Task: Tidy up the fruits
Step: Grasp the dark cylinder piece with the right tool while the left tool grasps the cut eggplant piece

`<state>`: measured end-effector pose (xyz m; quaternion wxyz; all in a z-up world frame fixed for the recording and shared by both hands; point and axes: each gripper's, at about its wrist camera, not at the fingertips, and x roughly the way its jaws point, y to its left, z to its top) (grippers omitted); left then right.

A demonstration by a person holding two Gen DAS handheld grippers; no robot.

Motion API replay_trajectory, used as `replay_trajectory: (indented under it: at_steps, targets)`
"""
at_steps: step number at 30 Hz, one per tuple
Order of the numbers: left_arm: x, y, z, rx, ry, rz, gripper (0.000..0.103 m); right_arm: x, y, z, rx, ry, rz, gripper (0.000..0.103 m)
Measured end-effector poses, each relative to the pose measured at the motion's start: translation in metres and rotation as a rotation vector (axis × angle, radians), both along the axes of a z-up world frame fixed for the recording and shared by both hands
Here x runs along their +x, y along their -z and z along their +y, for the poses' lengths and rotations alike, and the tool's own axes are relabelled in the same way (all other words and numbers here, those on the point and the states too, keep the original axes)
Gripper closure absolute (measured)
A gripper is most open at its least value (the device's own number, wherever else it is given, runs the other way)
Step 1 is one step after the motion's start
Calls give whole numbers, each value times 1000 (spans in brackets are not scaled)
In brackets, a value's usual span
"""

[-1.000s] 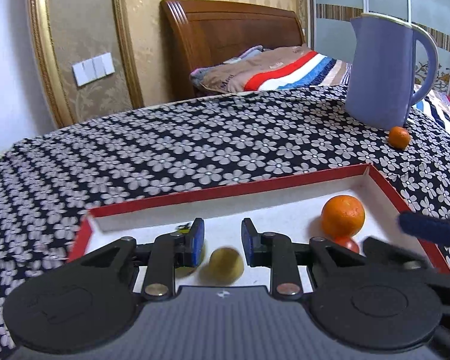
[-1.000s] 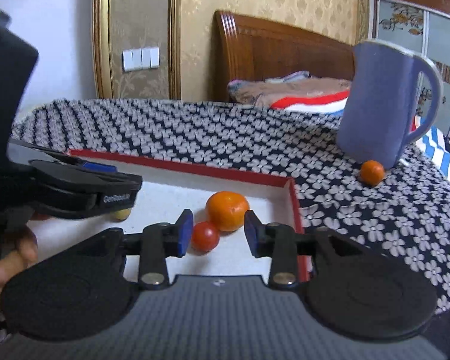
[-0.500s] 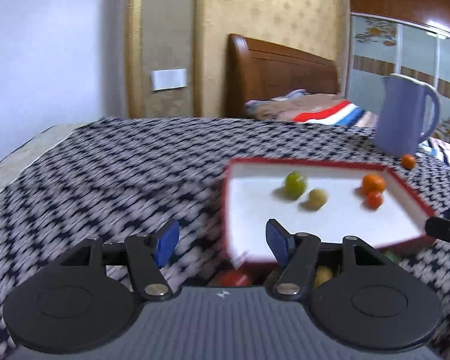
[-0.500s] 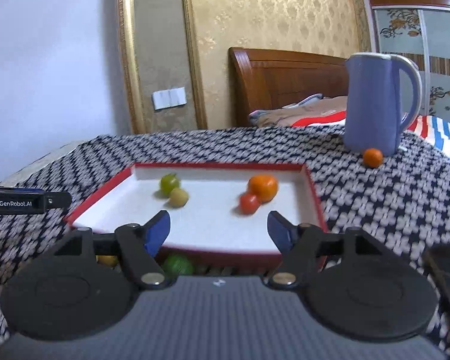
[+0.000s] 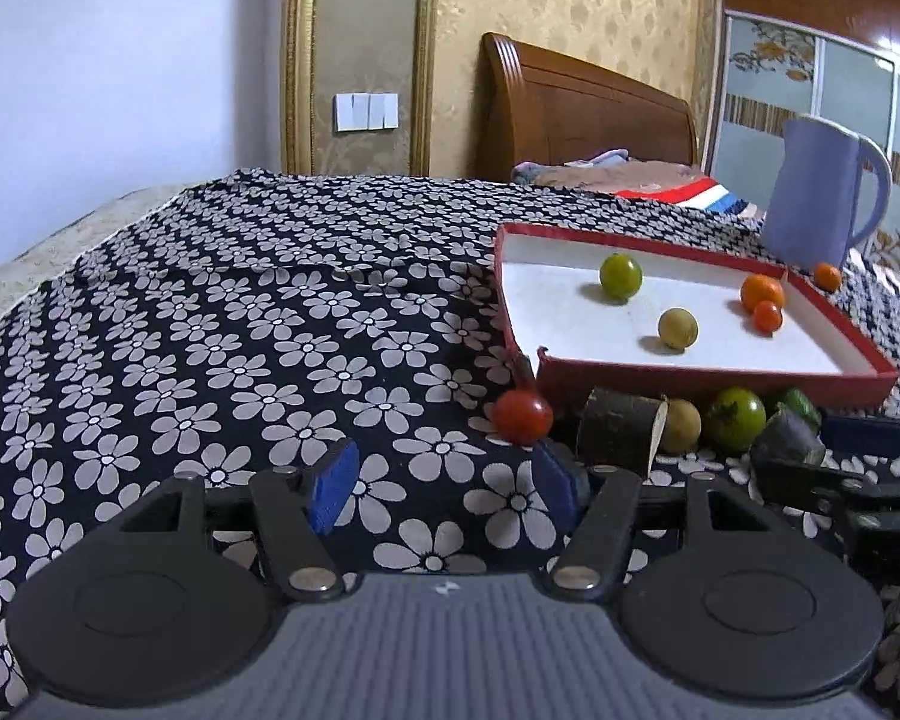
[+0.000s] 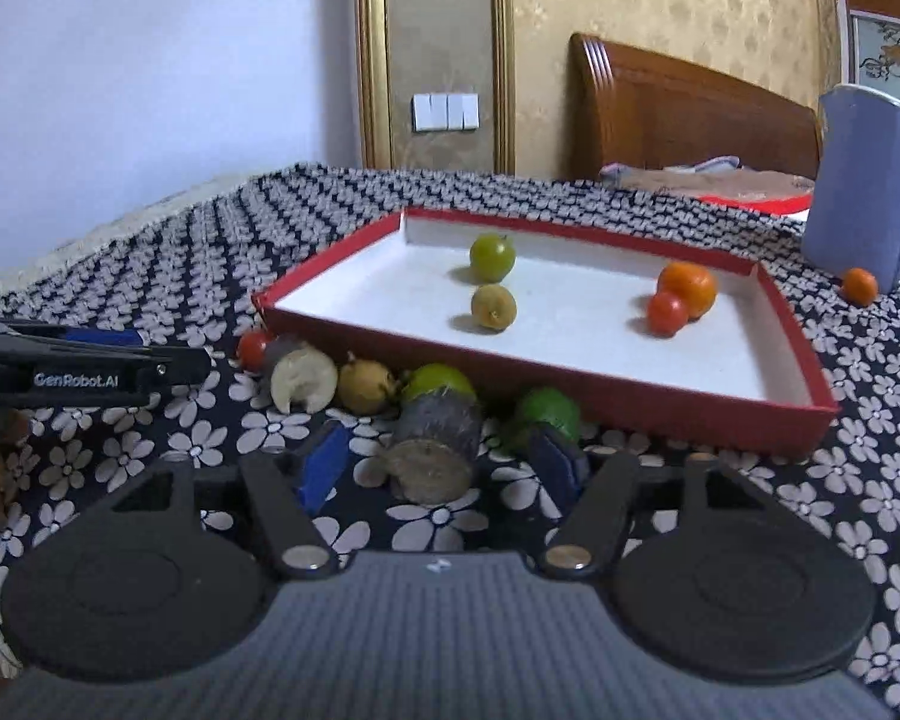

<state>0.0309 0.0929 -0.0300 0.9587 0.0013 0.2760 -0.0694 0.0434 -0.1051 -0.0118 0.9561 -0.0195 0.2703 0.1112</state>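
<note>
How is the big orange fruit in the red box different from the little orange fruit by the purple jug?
The big orange fruit lies inside the red box, touching a small red tomato. The little orange fruit sits outside it on the flowered cloth, beside the purple jug. The boxed one looks clearly larger. Both are round, orange, and held by neither gripper.

A shallow red tray (image 6: 600, 387) with a white floor holds four fruits: a green one (image 6: 492, 256) and a yellowish one (image 6: 493, 306) toward ten o'clock, an orange (image 6: 687, 288) touching a small red tomato (image 6: 667, 312) toward two o'clock.
</note>
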Motion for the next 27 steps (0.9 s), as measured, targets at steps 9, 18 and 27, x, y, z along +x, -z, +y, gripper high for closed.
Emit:
replay_trajectory:
  at_steps: [9, 18, 27]
  targets:
    - [-8, -8, -11, 6, 148, -18, 40, 14, 6, 8, -28, 8, 42, 69]
    - [0, -15, -45, 68, 360, -18, 40, -3, -2, -14, -16, 40, 9, 69]
    - [30, -6, -54, 95, 403, 49, 43, -3, 3, -30, 36, 58, 15, 69]
